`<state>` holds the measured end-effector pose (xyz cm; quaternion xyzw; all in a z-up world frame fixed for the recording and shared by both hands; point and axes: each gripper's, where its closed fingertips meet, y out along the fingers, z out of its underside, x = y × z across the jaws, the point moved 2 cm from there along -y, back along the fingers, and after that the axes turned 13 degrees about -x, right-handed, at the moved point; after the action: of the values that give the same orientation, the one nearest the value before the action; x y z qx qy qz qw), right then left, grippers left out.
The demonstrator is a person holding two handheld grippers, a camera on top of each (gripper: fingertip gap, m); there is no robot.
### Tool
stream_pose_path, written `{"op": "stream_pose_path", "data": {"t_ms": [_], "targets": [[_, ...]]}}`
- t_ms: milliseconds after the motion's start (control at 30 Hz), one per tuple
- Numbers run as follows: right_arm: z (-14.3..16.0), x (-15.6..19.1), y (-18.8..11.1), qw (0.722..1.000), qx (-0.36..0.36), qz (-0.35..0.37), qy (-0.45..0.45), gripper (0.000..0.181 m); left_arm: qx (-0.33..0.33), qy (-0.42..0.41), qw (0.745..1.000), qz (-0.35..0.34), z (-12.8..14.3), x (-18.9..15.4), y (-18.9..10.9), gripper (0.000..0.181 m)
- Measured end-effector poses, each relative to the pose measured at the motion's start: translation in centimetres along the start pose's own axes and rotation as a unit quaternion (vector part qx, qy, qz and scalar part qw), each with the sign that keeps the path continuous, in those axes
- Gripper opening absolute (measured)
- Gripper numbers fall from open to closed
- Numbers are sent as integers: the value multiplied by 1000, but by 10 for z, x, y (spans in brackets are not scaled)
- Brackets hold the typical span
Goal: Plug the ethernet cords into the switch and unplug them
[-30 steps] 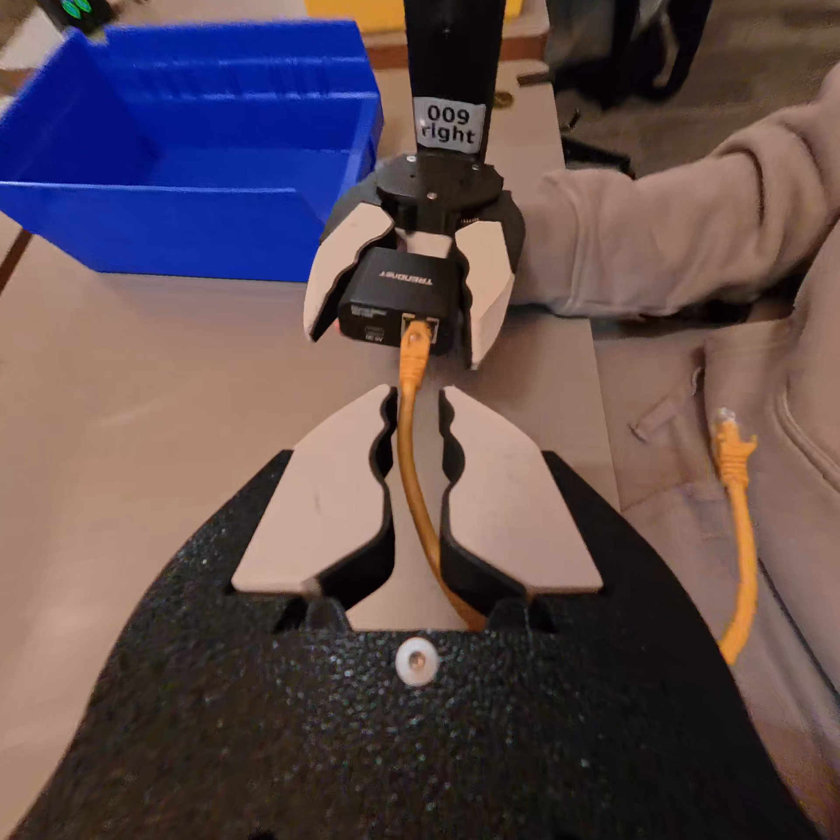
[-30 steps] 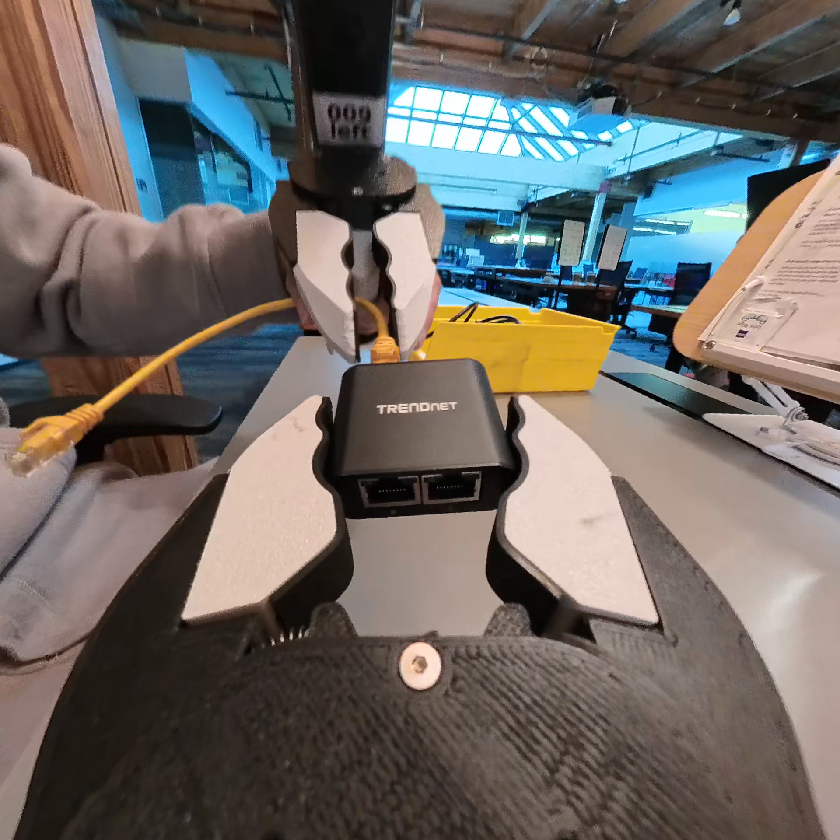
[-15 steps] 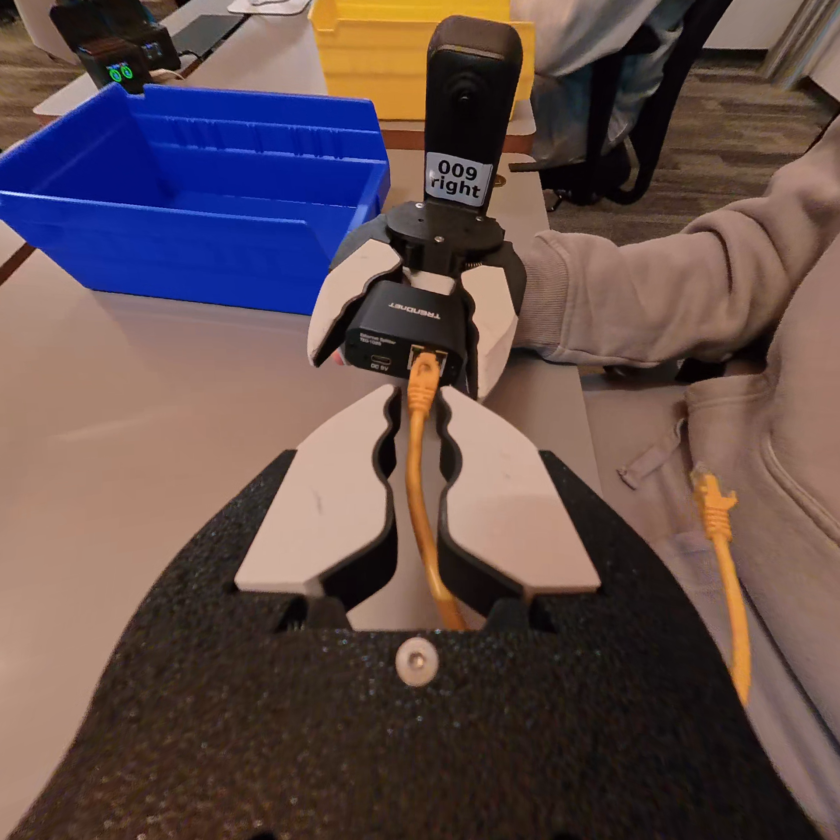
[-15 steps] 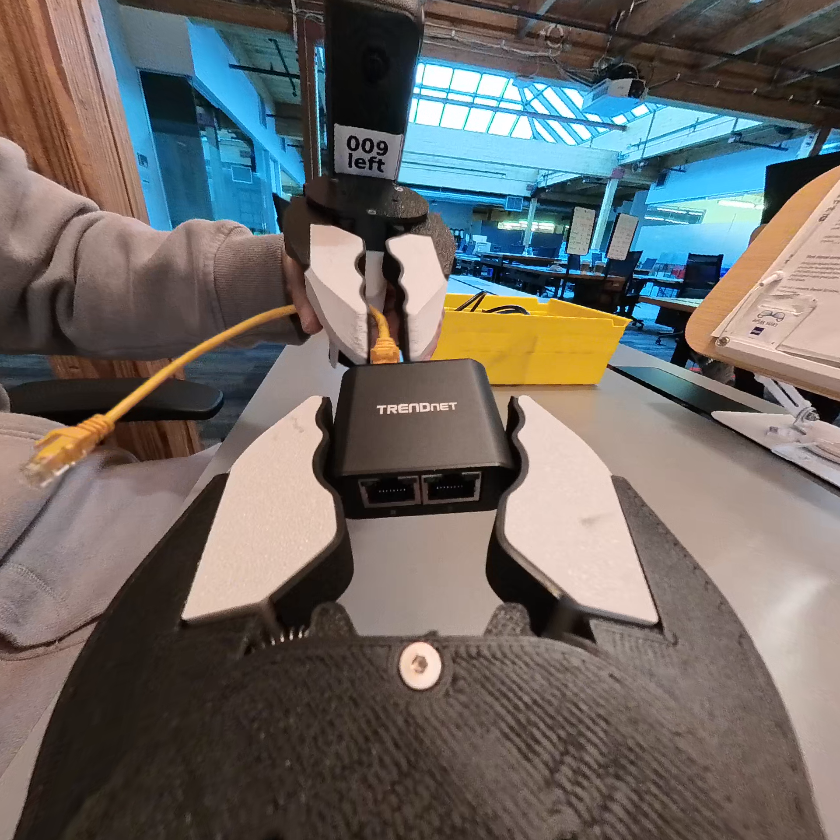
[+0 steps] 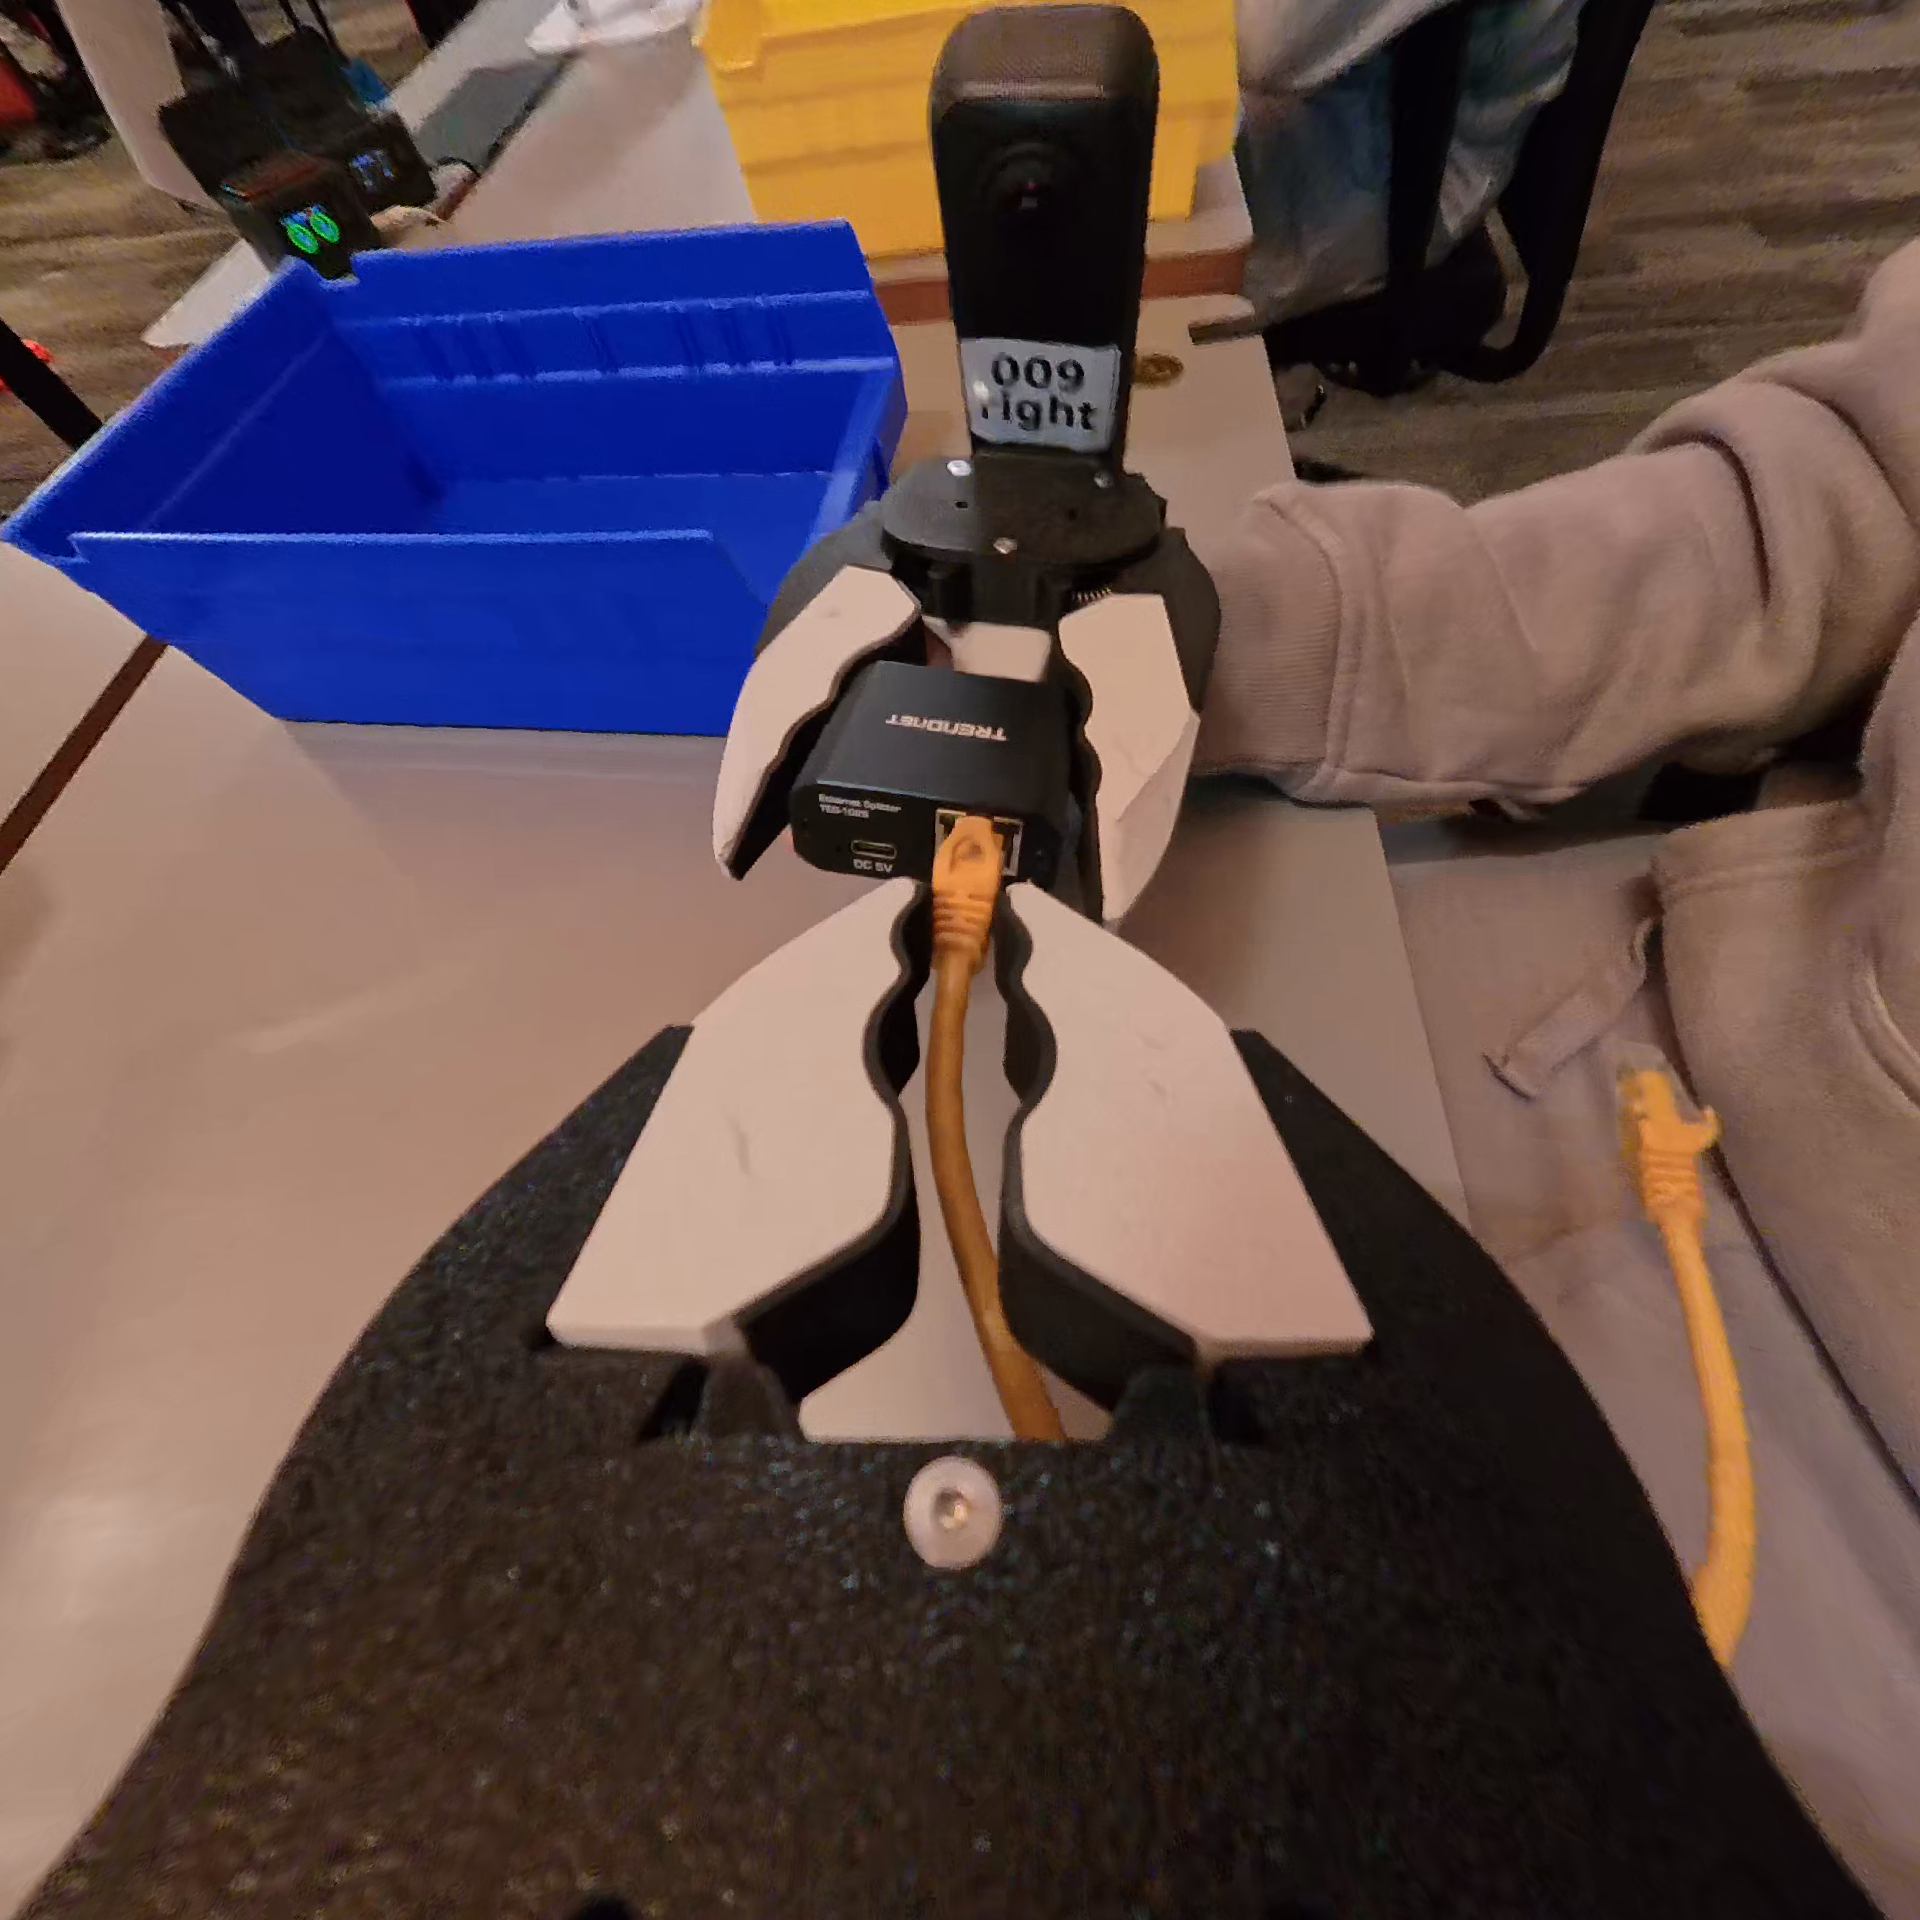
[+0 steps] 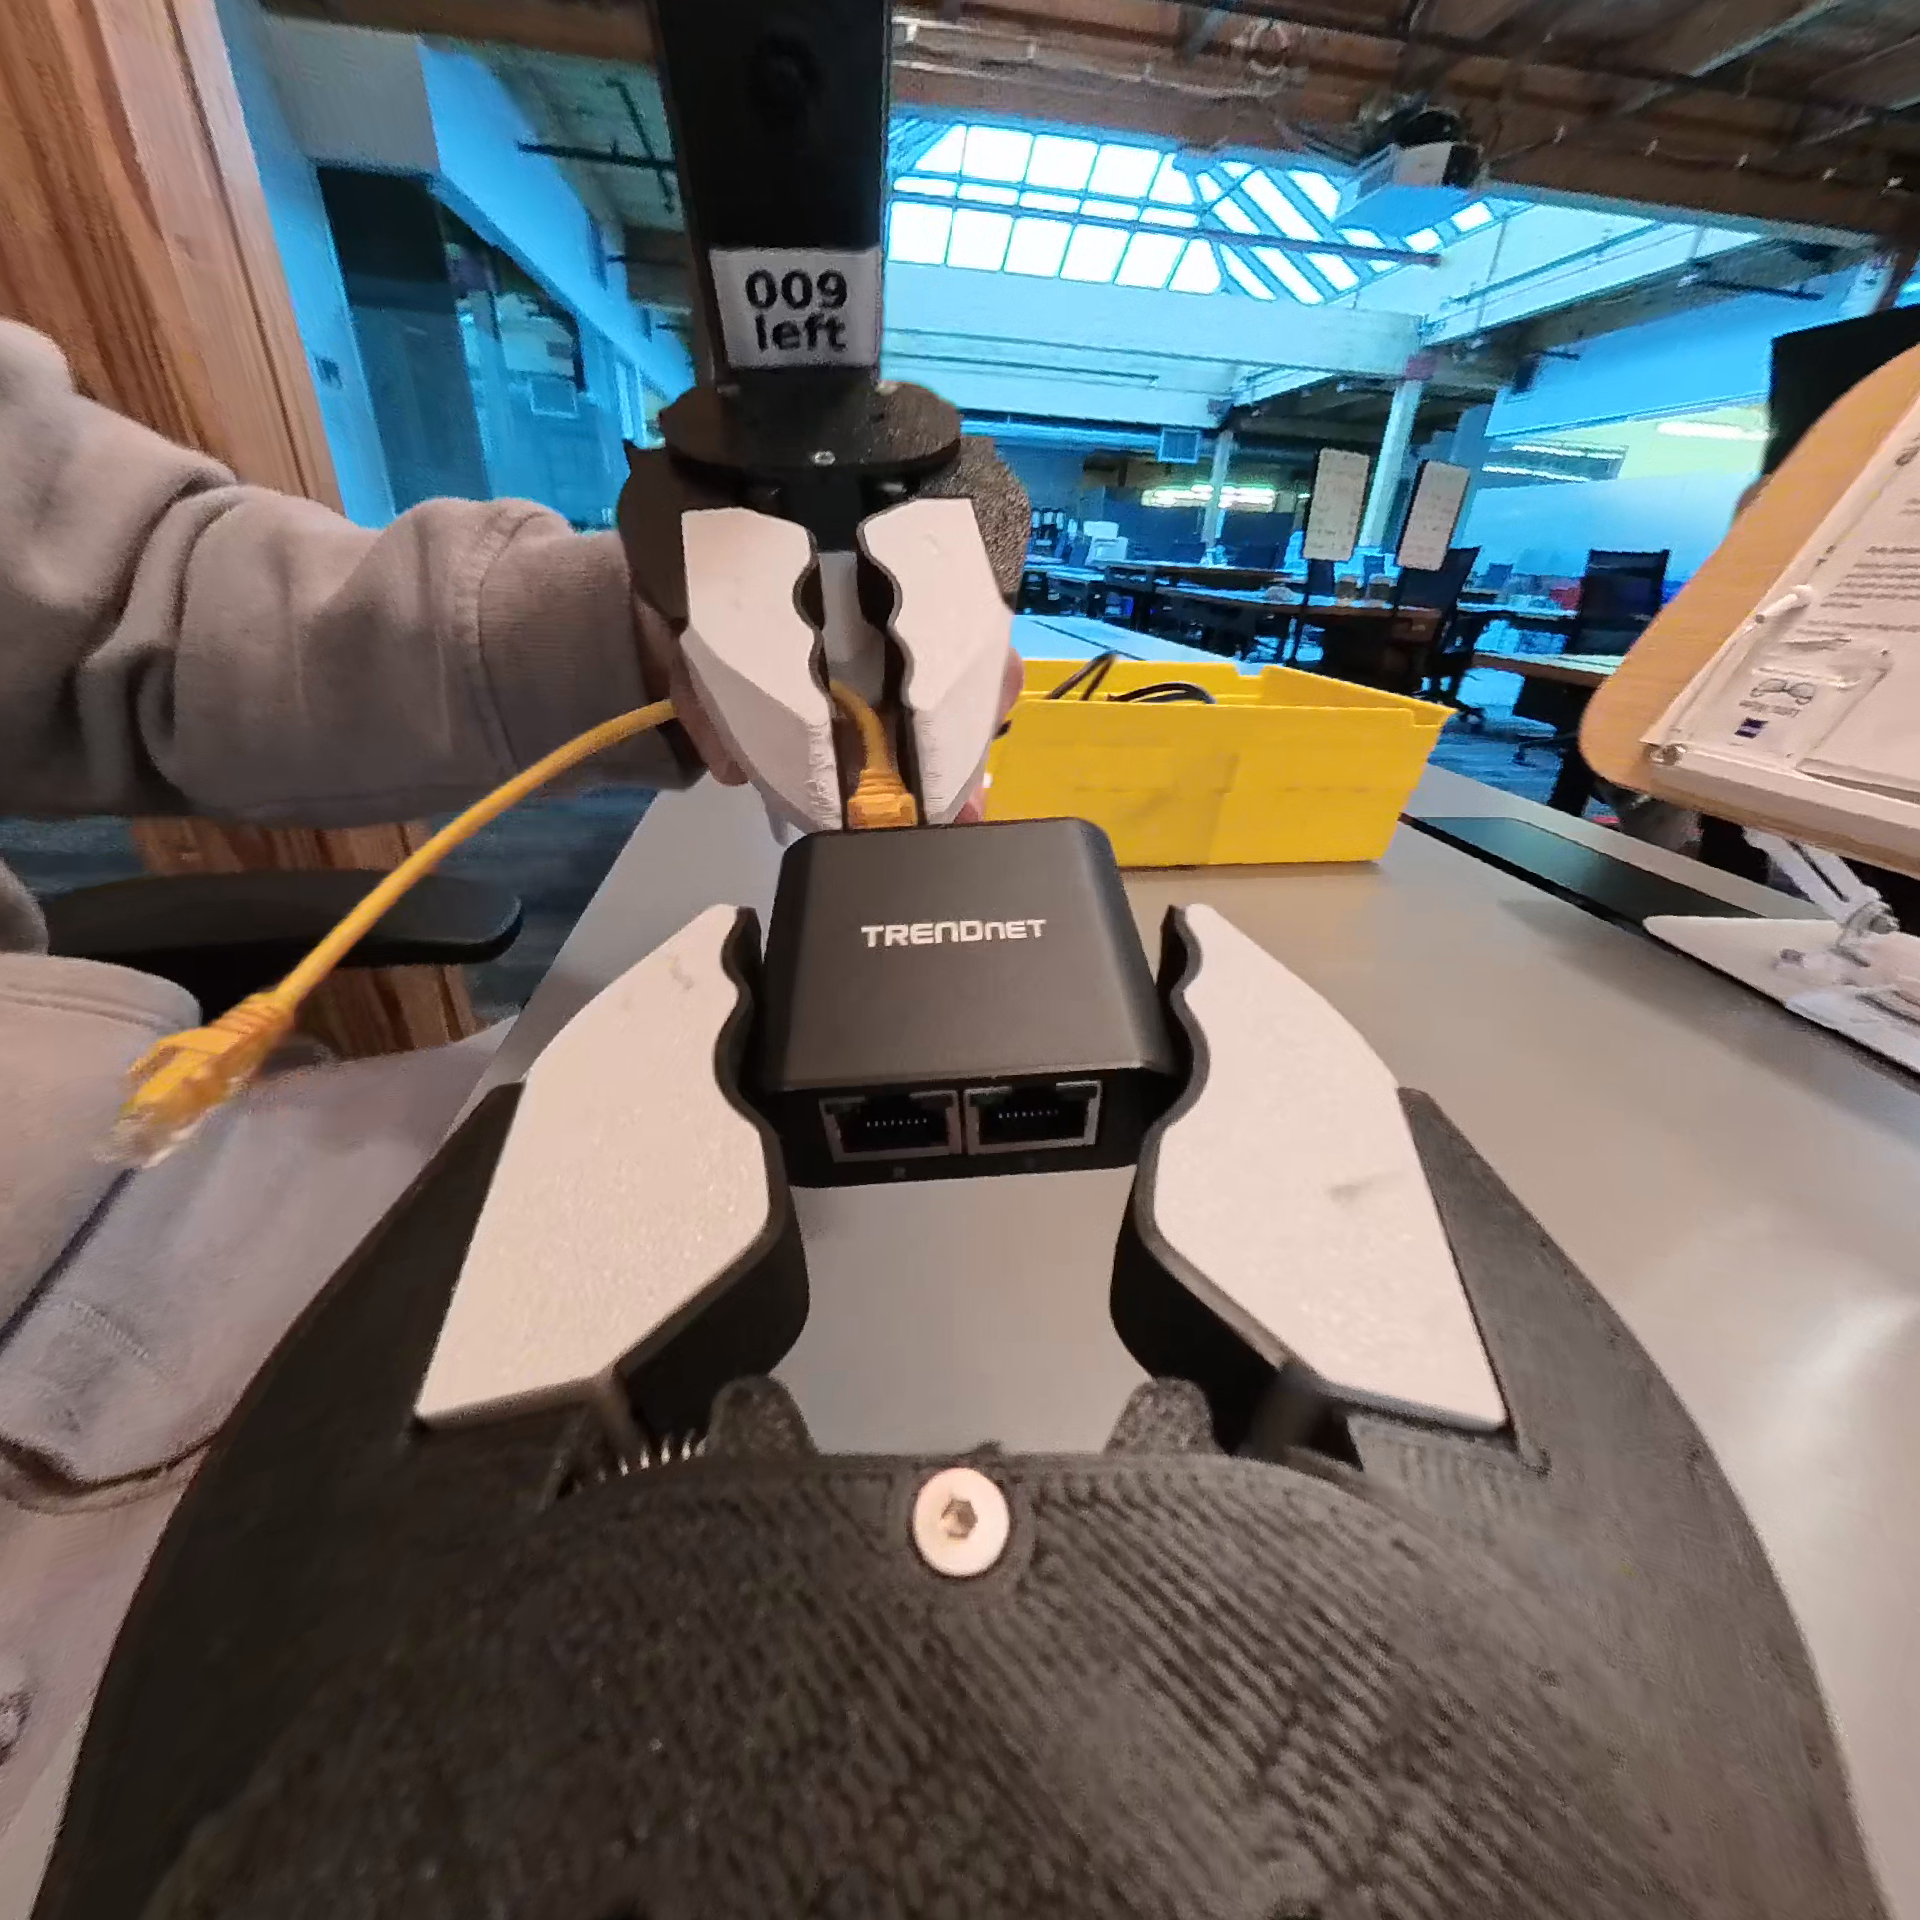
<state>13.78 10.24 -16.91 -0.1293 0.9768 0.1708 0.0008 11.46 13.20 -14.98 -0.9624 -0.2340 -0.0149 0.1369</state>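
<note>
The far face of the switch point(image 6: 954, 977) is hidden in the right wrist view, so the port in use shows only in the left wrist view. There the cord point(image 5: 961, 1122) sits with its plug in a port beside a small socket. The cord's low part passes under the left gripper point(image 5: 958, 914) and is cut off from sight. The right gripper point(image 6: 956, 997) grasps the switch by both sides, above the table point(image 6: 1455, 1039). Its long axis runs from one gripper to the other, and two free ports face the right camera. The left fingers point(image 5: 1122, 1143) lie close around the cord behind the plug; whether they press it, I cannot tell. The free plug point(image 5: 1662, 1143) hangs over the person's lap. A blue bin point(image 5: 468, 499) stands behind.
</note>
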Motion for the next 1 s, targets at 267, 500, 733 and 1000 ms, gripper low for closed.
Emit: {"op": "stream_pose_path", "data": {"t_ms": [267,500,733,1000], "targets": [[-2,-27,0,990,-11,117,-79,73,53,44,956,-286,-17,71,-65,34],[-7,-37,-5,981,-29,160,-104,73,-90,-283,920,-255,-21,16,-56,36],[8,-25,8,974,28,135,-179,74,-172,-525,823,-135,25,3,-11,43],[20,-14,27,971,57,121,-198,74,-182,-544,816,-72,30,11,3,25]]}}
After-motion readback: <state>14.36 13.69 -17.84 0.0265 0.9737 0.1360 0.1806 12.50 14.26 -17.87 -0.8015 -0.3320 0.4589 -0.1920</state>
